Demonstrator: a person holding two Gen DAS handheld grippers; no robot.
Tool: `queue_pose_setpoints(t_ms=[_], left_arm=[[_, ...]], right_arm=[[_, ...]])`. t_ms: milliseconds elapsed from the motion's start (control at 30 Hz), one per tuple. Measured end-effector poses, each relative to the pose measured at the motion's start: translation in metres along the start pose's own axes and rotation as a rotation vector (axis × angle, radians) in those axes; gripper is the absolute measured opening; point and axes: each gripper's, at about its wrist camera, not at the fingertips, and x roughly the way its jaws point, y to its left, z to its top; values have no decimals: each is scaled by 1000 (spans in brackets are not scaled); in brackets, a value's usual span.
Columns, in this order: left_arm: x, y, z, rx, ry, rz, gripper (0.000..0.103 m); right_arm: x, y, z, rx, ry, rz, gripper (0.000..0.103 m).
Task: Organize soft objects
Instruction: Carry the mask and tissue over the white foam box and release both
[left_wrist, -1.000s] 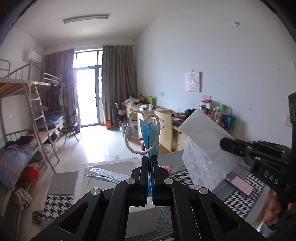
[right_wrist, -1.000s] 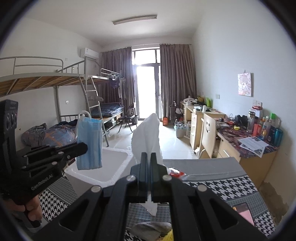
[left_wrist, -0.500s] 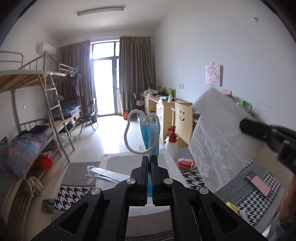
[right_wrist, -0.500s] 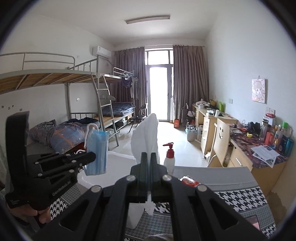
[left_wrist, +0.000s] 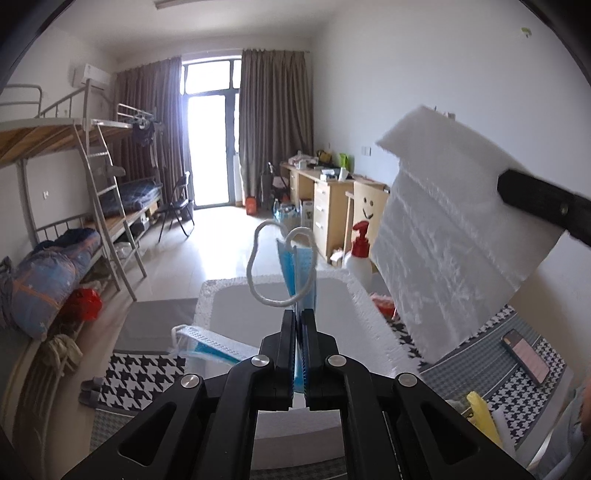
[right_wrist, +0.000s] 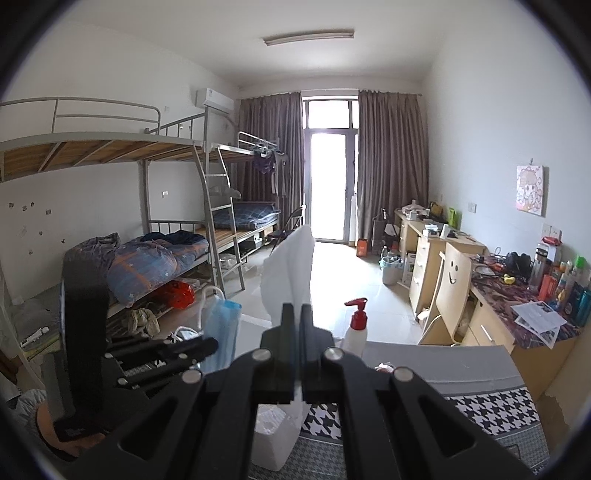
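Two grippers, each holding one soft thing. Our left gripper (left_wrist: 299, 321) has its jaws closed on a blue face mask (left_wrist: 297, 273), ear loops sticking up, above the white foam box (left_wrist: 373, 314). Our right gripper (right_wrist: 297, 317) has its jaws closed on a white tissue (right_wrist: 288, 273), near and to the right. Both are light, limp and easily torn, so we judge a pinch on a folded edge holds best. A second mask (left_wrist: 210, 341) hangs over the box's left rim. One spray bottle (right_wrist: 356, 325) stands beyond.

Houndstooth-covered table (left_wrist: 476, 362) with white foam box (left_wrist: 373, 325), red-capped pump bottle (left_wrist: 360, 254), phone (left_wrist: 525, 355), yellow item (left_wrist: 482, 417).
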Motion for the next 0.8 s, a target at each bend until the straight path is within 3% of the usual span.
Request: queue_pose_setpoints(t_ms=[67,133,233,400,800], left_arm=[[2,3,-1,-1,8,7,14],[1,6,-1,-6,7,14,50],[-6,13,-3,-30,-34,34,76],[-18,22,-5,-44,-65,72,90],[-35,48,-18,-84,-98,138,93]], right_arm=[[3,2,1,-1,5,3,4],[5,5,1,-4,6,5,4],[7,9,4,-11,4,8,4],[11,19,9,-27,1,19,4],[27,34,11,-40,17,65,4]])
